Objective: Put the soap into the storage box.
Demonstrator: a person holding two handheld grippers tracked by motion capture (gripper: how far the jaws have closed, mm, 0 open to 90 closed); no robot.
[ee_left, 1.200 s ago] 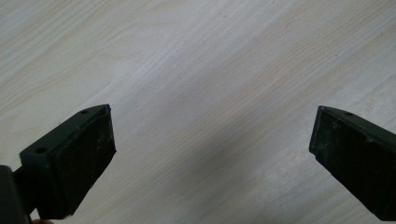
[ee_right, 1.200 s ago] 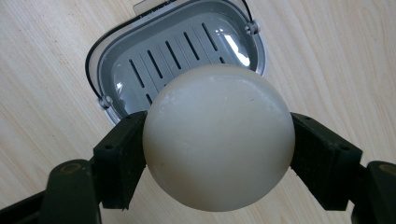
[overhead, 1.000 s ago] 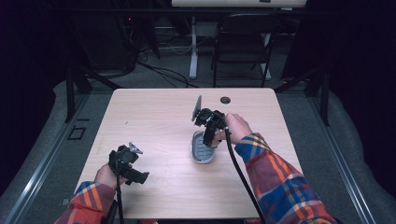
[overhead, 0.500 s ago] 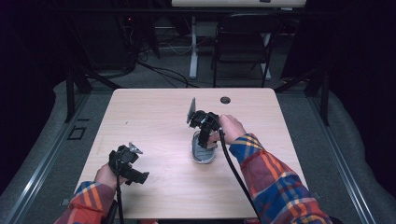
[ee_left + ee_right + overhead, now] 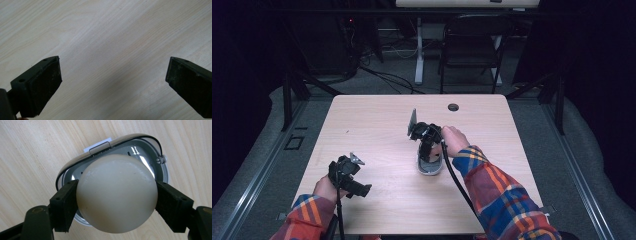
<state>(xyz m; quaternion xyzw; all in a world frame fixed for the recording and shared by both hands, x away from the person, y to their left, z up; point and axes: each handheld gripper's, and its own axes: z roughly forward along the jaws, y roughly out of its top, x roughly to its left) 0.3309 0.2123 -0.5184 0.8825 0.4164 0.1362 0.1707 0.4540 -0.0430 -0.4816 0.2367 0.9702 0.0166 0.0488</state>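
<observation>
Right gripper [image 5: 116,200] clamped on a cream egg [image 5: 116,195] above a grey oval holder [image 5: 430,166] (pale wooden table [image 5: 377,120]), left gripper [image 5: 113,82] spread wide, holding nothing.

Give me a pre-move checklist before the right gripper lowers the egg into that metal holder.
1. Egg clamped between both pads of the right gripper: ok.
2. Egg above the metal holder: ok.
3. Holder's well unoccupied: cannot tell, the egg hides most of it.
4. Holder flat on the table: ok.
5. Left gripper open, apart from the holder: ok.
</observation>
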